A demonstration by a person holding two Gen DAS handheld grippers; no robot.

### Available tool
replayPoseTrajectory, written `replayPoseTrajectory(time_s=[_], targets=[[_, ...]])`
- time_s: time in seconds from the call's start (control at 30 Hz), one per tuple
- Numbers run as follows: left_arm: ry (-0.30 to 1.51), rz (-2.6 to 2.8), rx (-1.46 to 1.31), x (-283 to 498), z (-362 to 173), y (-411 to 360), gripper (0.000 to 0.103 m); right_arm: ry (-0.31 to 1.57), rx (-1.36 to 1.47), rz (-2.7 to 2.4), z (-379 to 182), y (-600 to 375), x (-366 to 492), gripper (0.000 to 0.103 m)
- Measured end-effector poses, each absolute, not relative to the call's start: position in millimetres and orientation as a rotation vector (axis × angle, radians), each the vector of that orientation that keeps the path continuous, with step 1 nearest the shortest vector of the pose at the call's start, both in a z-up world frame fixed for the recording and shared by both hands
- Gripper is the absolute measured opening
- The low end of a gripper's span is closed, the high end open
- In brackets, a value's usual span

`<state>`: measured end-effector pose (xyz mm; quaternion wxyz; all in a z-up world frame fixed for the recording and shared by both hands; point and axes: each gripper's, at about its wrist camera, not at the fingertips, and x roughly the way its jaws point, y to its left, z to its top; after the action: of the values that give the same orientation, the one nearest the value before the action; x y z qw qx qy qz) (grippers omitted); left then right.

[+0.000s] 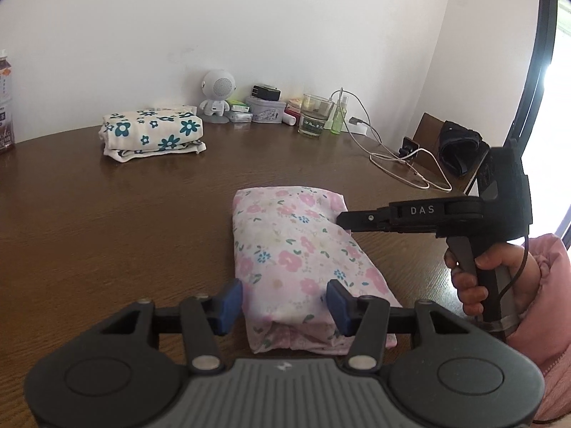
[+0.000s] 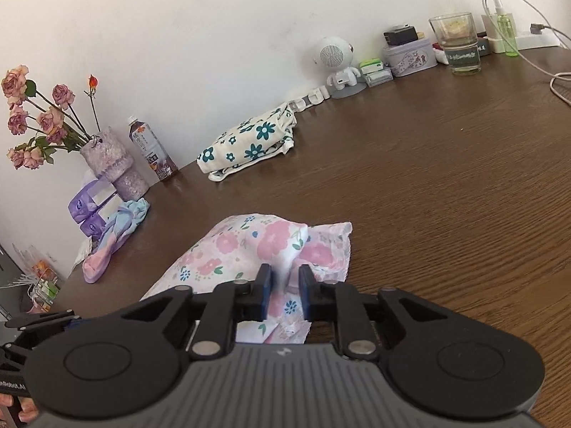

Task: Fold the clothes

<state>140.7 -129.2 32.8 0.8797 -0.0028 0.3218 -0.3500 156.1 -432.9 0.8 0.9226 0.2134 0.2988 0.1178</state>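
Folded pink floral cotton garment [image 1: 296,249] on brown wooden table [image 1: 125,232] | left tool [image 1: 284,301] spread, straddling its end | right tool [image 2: 284,290] clamped on its raised fold

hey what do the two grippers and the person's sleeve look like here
Both grippers, left and right, are black linkages with blue pads on a ribbed grey body. The right one's side reads DAS, with a black cable trailing from its handle. The sleeve is pink and padded.
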Motion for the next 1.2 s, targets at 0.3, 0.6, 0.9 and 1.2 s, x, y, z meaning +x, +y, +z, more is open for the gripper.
replayPoseTrajectory(time_s=[0.3,0.6,0.9,1.2], targets=[[0.769,-0.760,-0.036,173,23,-143,0.047,0.661,0.462,0.207,-2,-414,150,0.062],[0.755,-0.800,-0.044,173,18,-140,0.047,0.659,0.586,0.187,-14,-417,150,0.063],[0.741,-0.792,-0.055,155,24,-118,0.047,0.643,0.654,0.251,-19,-400,152,0.055],[0.715,-0.692,-0.056,132,31,-79,0.045,0.656,0.581,0.360,-18,-351,157,0.052]])
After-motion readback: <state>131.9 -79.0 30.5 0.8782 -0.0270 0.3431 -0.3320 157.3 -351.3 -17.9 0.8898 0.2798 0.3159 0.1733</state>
